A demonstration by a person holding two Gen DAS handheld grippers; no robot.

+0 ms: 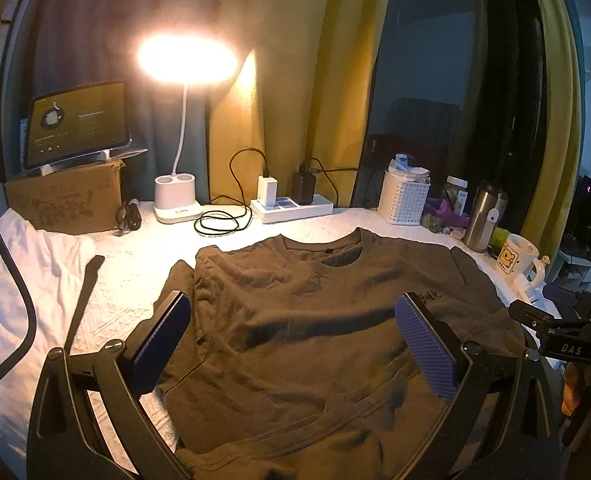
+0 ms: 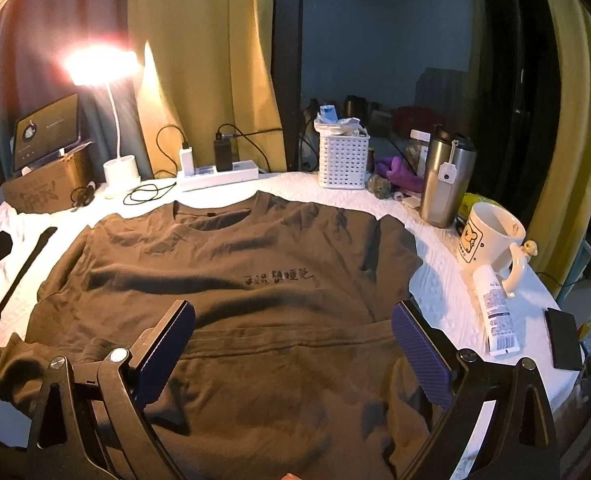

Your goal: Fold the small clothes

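- Brown T-shirt [image 2: 231, 280] lies spread on the white-covered desk [image 2: 447, 296], front side up, dark printed characters across the chest.
- Long axis runs collar to hem: collar points away from the cameras toward the curtain, hem lies nearest the tools. The bottom part is doubled up, its hem forming a band across the body below the print.
- Sleeves: the one toward the mug is folded in over the body; the other lies rumpled at the opposite edge.
- Left tool [image 1: 293, 344]: jaws spread wide, nothing between the blue pads, above the shirt's lower half.
- Right tool [image 2: 293, 344]: jaws likewise wide apart, empty, above the hem band.
- White cloth [image 1: 35, 272] heaped beside the shirt, apart from it.
- Back of desk: lit desk lamp [image 1: 183, 120], power strip [image 1: 291, 206] with chargers and a coiled black cable, tablet [image 1: 77, 120] on a cardboard box [image 1: 65, 200], white basket [image 2: 343, 158].
- Beside the shirt's folded sleeve: steel tumbler [image 2: 445, 178], mug [image 2: 489, 236], tube [image 2: 495, 312], phone [image 2: 563, 338].
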